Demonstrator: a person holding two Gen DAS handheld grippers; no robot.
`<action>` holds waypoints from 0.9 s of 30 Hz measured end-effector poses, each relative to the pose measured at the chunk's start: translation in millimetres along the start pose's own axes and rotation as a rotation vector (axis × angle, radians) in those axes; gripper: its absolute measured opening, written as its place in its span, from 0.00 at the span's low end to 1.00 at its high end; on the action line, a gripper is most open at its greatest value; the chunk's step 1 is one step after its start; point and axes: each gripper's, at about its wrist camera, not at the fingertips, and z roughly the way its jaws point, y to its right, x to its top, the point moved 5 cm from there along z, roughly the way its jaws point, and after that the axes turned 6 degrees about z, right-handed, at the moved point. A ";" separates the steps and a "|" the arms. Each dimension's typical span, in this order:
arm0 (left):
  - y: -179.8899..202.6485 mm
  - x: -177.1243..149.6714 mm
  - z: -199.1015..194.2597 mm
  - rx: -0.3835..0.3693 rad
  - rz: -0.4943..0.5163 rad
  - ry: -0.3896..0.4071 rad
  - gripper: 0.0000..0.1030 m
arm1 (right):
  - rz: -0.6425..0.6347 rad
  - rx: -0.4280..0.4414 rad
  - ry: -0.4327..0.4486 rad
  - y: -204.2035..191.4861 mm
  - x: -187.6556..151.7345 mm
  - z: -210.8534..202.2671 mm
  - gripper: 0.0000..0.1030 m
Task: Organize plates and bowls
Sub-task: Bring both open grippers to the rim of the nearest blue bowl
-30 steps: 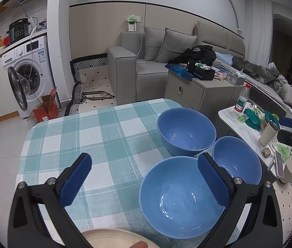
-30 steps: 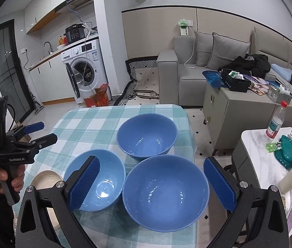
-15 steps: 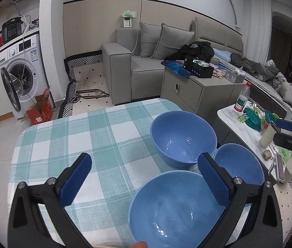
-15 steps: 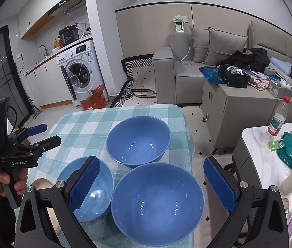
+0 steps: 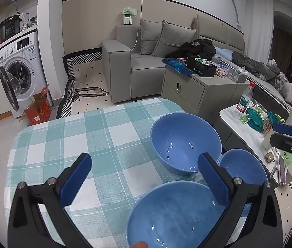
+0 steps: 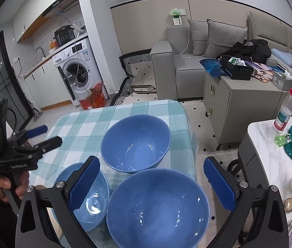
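Three blue bowls stand on the checked tablecloth (image 5: pixel 63 144). In the left wrist view the far bowl (image 5: pixel 185 142) is at centre right, a smaller-looking bowl (image 5: pixel 242 167) is at the right edge and the nearest bowl (image 5: pixel 174 215) lies below my open left gripper (image 5: pixel 146 177). In the right wrist view the far bowl (image 6: pixel 135 142), the left bowl (image 6: pixel 90 198) and the big near bowl (image 6: pixel 158 208) show; my open right gripper (image 6: pixel 154 184) hovers above the near bowl. Both grippers are empty.
The table's right edge drops to the floor. A grey cabinet (image 6: pixel 240 101) and a white side table (image 6: pixel 273 140) with a bottle (image 6: pixel 284 111) stand to the right. A sofa (image 5: pixel 137 66) and a washing machine (image 5: pixel 18 70) are behind.
Both grippers have pulled back and risen; the bowls sit lower and nearer in both views. The beige plate has dropped out of the left wrist view. The bowls have not moved.
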 end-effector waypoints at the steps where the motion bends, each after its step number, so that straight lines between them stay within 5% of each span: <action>1: -0.6 0.6 0.6 0.002 -0.001 0.002 1.00 | 0.009 0.001 -0.002 1.9 1.9 -0.2 0.99; 27: 3.8 15.8 43.8 0.031 0.008 -0.055 1.00 | 0.008 -0.069 -0.067 22.0 28.7 50.5 0.99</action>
